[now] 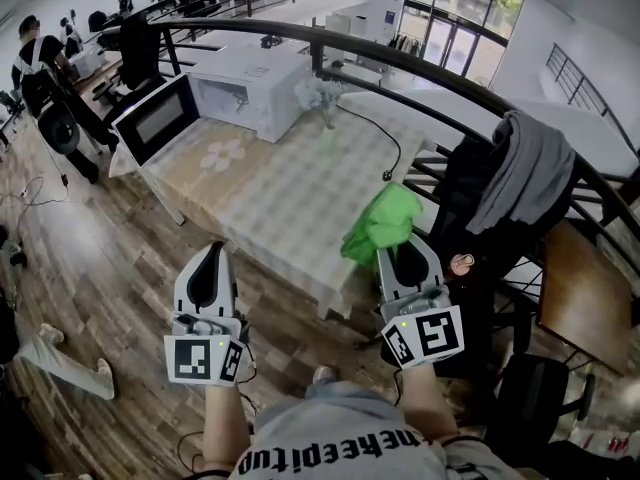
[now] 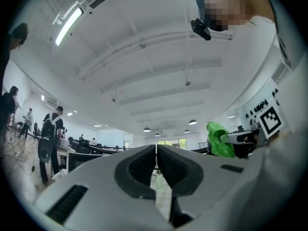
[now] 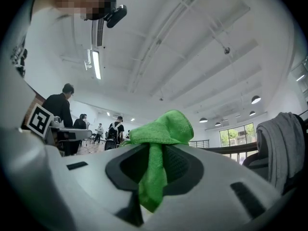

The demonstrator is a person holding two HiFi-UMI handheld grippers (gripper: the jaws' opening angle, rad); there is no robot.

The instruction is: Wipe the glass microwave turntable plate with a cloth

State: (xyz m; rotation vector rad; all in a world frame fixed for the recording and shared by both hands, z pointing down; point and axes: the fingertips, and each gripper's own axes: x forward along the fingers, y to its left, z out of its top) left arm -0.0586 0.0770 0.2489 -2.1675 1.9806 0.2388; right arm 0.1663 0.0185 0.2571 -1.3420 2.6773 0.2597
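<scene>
Head view: both grippers are held up in front of the person, short of the tabletop's [image 1: 262, 200] near edge and over the wooden floor [image 1: 90, 268]. The left gripper [image 1: 209, 256] has its fingers together, with nothing in them. The right gripper [image 1: 404, 252] pinches a green cloth [image 1: 383, 223], which bunches above its fingertips and hangs over the tabletop's near right corner. A white microwave [image 1: 250, 86] sits at the far left of the tabletop with its door [image 1: 155, 118] swung open past the left edge. A black cable [image 1: 385, 133] trails across the far right part. The middle of the tabletop lies bare. Floor is open to the left. The right side is tight: a chair draped with a grey garment [image 1: 525, 173] stands close by, backed by a curved dark railing [image 1: 420, 63]. The glass plate cannot be made out.

Left gripper view: the left gripper's [image 2: 155, 163] fingers are closed to a thin slit, holding nothing. The cloth [image 2: 219, 138] shows off to the right.

Right gripper view: the right gripper's [image 3: 155, 150] fingers are clamped on the cloth [image 3: 161, 129]. One fold hangs down between them and the rest mushrooms over the tips. The grey garment [image 3: 276, 148] sits at the right edge.
</scene>
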